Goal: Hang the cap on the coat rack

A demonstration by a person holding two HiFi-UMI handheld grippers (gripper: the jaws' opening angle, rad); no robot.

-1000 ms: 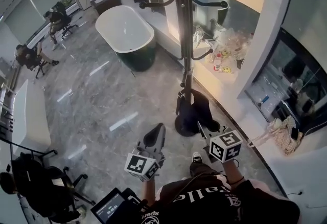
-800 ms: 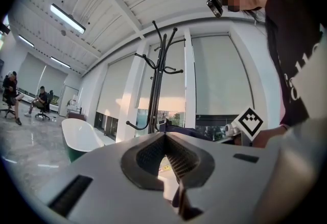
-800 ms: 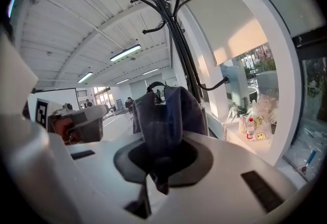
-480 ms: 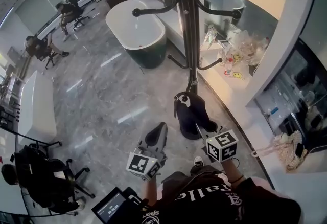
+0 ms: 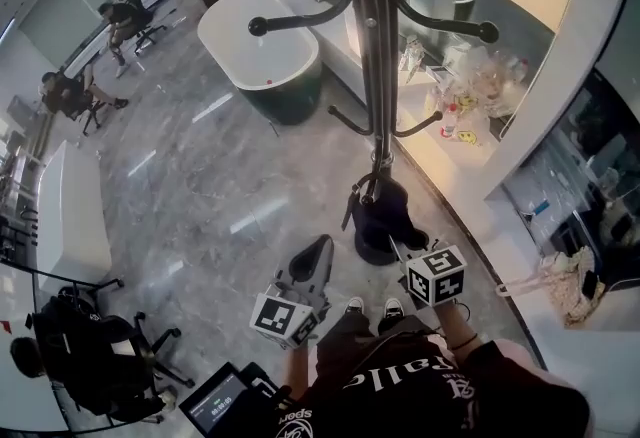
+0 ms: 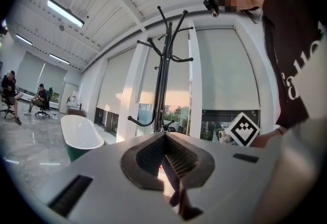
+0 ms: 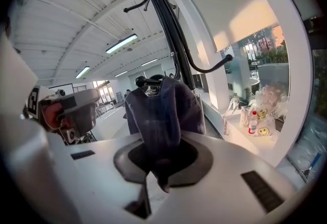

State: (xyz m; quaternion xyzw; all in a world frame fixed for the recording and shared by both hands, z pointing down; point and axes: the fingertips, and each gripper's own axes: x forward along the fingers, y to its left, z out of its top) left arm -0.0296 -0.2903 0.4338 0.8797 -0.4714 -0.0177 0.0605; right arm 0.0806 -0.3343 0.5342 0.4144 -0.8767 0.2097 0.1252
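The right gripper is pinching the dark cap by its lower edge. The cloth fills the gap between the jaws and stands up in front of the camera. The left gripper is pressed together with nothing in it, and it faces the coat rack from the side.

The coming move turns on where the hooks lie from the cap. In the right gripper view the rack's pole rises behind the cap toward 12 o'clock. The nearest hook curls out at about 1 o'clock, above the cap and apart from it.

In the head view the cap hangs low beside the foot of the pole, at 11 o'clock from the right gripper's marker cube. The same low hook lies at 1 o'clock from the cap.

We judge that the cap has to travel up and a little to the right, so that its hollow side comes over the knob of the hook. The right hand is the nearer one and already carries the cap, so the left hand is probably not needed.
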